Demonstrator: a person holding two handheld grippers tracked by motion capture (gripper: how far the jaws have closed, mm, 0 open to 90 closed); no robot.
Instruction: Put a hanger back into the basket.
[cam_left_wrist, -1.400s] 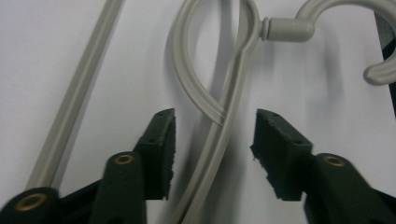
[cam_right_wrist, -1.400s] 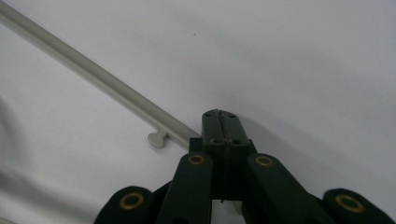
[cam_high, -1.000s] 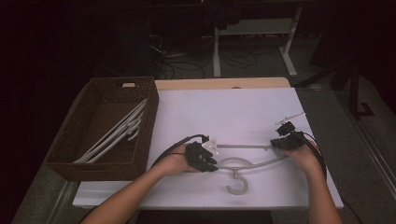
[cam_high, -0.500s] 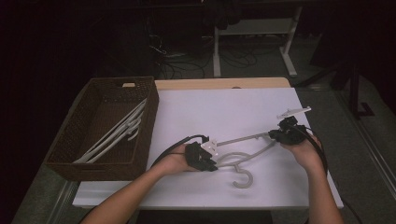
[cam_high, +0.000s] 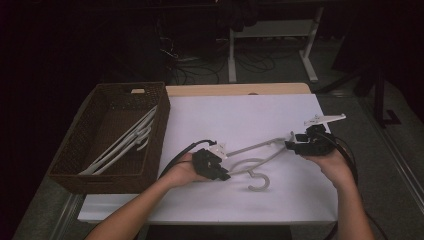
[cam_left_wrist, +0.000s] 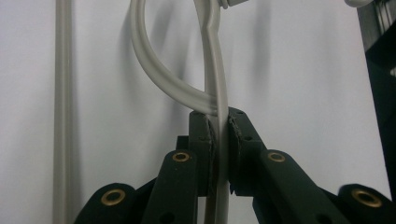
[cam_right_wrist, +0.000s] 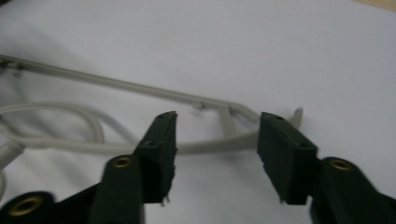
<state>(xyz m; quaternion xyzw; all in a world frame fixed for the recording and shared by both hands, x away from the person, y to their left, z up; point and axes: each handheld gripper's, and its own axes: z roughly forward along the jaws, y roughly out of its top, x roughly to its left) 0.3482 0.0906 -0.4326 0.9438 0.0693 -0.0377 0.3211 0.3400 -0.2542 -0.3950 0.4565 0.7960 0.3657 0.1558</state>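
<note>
Right now the pale grey hanger (cam_high: 260, 152) lies across the near middle of the white desk (cam_high: 240, 115), its hook (cam_high: 258, 182) curling toward the person. One end of it is pinched in the left gripper (cam_high: 223, 169): in the left gripper view the jaws are pressed onto a thin grey arm of the hanger (cam_left_wrist: 219, 135), with a curved strand crossing just above them. The opposite end sits just in front of the right gripper (cam_high: 290, 145), whose jaws have just been opening (they stand spread now), and in the right gripper view that end of the hanger (cam_right_wrist: 224, 135) lies on the desk beyond the gap, touched by neither pad. Well apart to the left, a brown wicker basket (cam_high: 65, 155) holds more pale hangers (cam_high: 125, 142) laid slantwise.
</note>
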